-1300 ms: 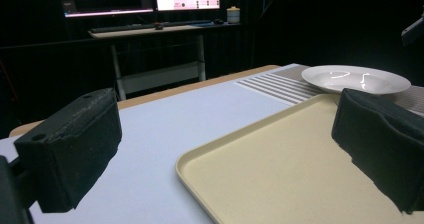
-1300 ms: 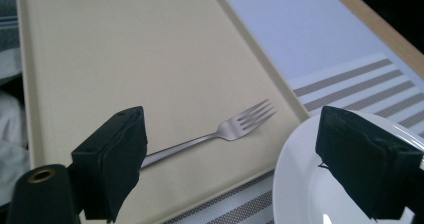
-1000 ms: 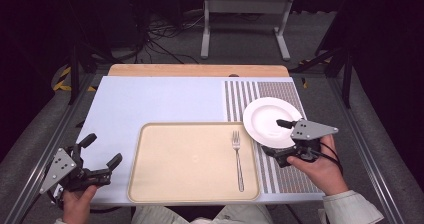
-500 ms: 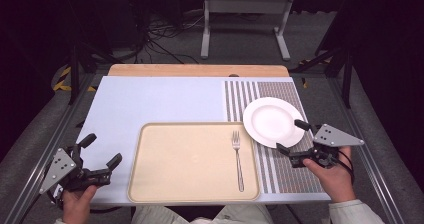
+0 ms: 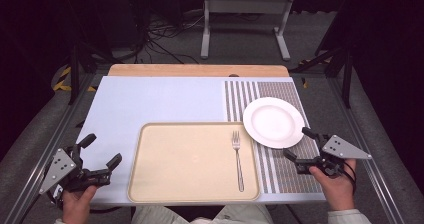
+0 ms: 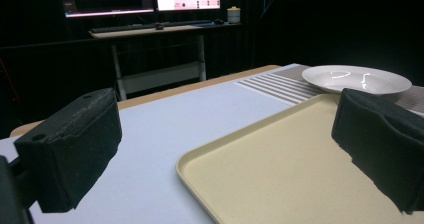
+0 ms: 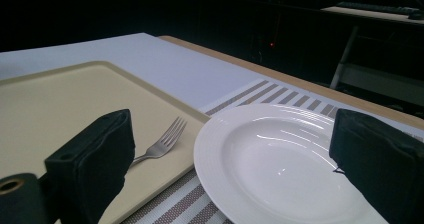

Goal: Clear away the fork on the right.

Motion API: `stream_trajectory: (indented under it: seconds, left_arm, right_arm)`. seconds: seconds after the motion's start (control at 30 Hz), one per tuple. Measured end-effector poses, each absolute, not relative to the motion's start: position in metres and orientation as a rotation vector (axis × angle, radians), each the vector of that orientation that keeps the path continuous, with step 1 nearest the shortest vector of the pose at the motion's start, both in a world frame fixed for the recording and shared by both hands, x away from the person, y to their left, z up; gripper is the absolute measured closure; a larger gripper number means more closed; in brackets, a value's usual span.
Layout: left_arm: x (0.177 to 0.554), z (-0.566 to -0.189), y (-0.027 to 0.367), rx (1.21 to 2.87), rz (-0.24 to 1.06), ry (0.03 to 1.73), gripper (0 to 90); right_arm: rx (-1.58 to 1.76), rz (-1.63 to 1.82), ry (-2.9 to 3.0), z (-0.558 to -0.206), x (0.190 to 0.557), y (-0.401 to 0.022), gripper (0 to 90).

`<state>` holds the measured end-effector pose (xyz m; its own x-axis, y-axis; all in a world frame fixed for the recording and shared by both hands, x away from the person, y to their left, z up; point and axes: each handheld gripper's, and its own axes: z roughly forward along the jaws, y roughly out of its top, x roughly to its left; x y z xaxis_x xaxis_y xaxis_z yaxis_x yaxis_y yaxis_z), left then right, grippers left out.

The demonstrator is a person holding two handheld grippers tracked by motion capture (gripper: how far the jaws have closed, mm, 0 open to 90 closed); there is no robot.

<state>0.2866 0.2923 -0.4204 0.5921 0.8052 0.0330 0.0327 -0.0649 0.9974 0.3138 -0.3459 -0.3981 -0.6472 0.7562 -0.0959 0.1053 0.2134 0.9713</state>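
Two hand-held black two-jaw grippers sit at the near edge of the table, one at each side, and both have their jaws spread wide with nothing between them. The right gripper (image 5: 301,145) is held by the person's right hand (image 5: 336,186) over the striped grey-and-white placemat (image 5: 280,169), just short of the round white ceramic plate (image 5: 273,121). Its jaws point toward the plate's near rim but do not touch it. In the right gripper view the plate (image 7: 280,169) lies between and just beyond the two black jaws, resting flat on the striped mat.

That plate sits on the far part of the mat, and its left rim slightly overlaps the upper right corner of the rectangular beige plastic tray (image 5: 190,159). One silver metal fork (image 5: 237,159) lies flat inside the tray along its right side, tines pointing away from the person. In the right gripper view the fork (image 7: 160,144) appears just beside the plate, partly behind the left jaw.

At the other side, the left gripper (image 5: 100,151) is held by the left hand (image 5: 77,204) above the pale blue table mat (image 5: 150,101), near the tray's left edge and apart from it. The left gripper view looks across the tray (image 6: 280,179) toward the plate (image 6: 355,79) far off.
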Motion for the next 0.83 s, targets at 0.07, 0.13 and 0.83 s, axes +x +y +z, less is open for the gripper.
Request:
stream_trajectory:
  seconds: [0.07,0.13,0.83]
  left_arm:
    - [0.287,-0.42,0.292,1.52,0.738,0.737,0.5]
    - [0.287,-0.42,0.291,1.518,0.738,0.734,0.5]
    - [0.287,-0.419,0.293,1.516,0.741,0.728,0.5]
  right_arm:
    - [0.796,1.472,1.904,-0.403,0.313,-0.348,4.8]
    - [0.809,1.464,1.896,-0.411,0.312,-0.35,4.3]
    - [0.89,1.496,1.835,-0.434,0.317,-0.362,3.0]
